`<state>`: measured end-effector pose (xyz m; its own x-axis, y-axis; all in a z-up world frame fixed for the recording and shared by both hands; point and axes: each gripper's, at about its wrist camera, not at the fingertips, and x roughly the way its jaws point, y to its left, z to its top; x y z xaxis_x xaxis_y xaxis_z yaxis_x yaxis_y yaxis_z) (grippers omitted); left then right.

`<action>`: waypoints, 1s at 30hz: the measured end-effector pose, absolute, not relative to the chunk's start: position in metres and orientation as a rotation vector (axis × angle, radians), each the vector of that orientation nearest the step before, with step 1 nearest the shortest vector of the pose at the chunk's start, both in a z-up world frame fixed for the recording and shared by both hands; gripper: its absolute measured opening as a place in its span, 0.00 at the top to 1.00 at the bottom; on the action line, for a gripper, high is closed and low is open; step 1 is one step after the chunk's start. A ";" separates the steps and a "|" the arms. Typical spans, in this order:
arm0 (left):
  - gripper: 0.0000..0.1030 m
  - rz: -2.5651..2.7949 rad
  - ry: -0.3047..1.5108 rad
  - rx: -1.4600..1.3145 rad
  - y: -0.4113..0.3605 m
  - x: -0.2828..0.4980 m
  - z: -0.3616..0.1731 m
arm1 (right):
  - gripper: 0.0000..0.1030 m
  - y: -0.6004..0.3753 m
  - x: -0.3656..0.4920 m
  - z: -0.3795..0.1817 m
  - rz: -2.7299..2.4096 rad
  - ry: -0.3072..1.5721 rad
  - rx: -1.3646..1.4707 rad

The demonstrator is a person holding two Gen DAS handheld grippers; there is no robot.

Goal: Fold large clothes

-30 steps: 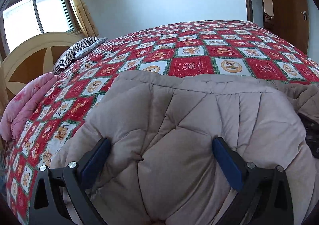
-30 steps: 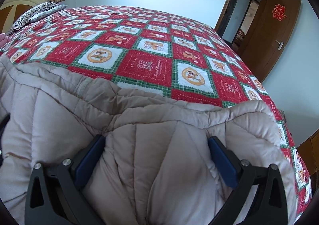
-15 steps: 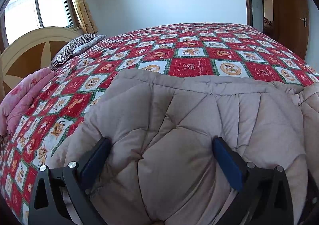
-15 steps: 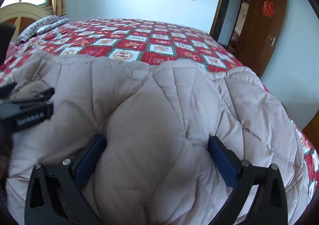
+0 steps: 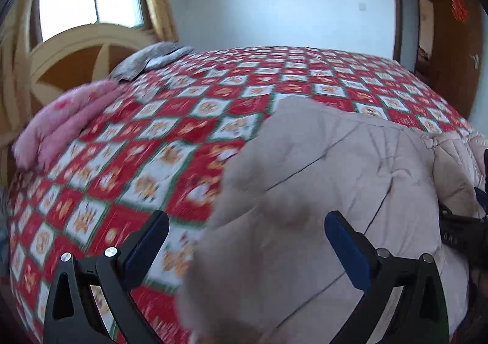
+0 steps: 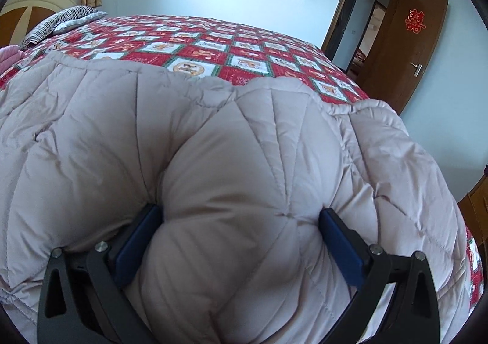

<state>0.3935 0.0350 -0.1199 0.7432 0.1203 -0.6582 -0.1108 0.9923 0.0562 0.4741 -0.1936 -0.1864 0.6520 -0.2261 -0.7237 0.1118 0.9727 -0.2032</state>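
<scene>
A large beige quilted jacket (image 6: 231, 142) lies on a bed with a red patterned bedspread (image 6: 213, 48). My right gripper (image 6: 240, 211) is open, its blue pads wide apart and pressed into the jacket, with a puffy bulge swelling between them. In the left wrist view the jacket (image 5: 329, 179) fills the right half, and the picture is blurred by motion. My left gripper (image 5: 245, 217) is open too. Its left finger (image 5: 146, 240) hangs over the bare bedspread (image 5: 146, 161), and its right finger sits against the padded cloth. The right gripper's black body (image 5: 460, 234) shows at the right edge.
A pink folded blanket (image 5: 61, 127) and a striped pillow (image 5: 149, 60) lie by the wooden headboard (image 5: 79, 54) under a window. A brown door (image 6: 405, 51) stands open at the far right. The bed's far half shows bare bedspread.
The left wrist view has swung left, so the jacket now covers only its right half and the bedspread shows under the left finger. The right gripper has sunk deeper into the jacket.
</scene>
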 end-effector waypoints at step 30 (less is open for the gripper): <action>0.75 -0.099 0.681 -0.347 0.055 0.355 -0.145 | 0.00 -0.161 0.374 -0.190 -0.159 0.817 -0.161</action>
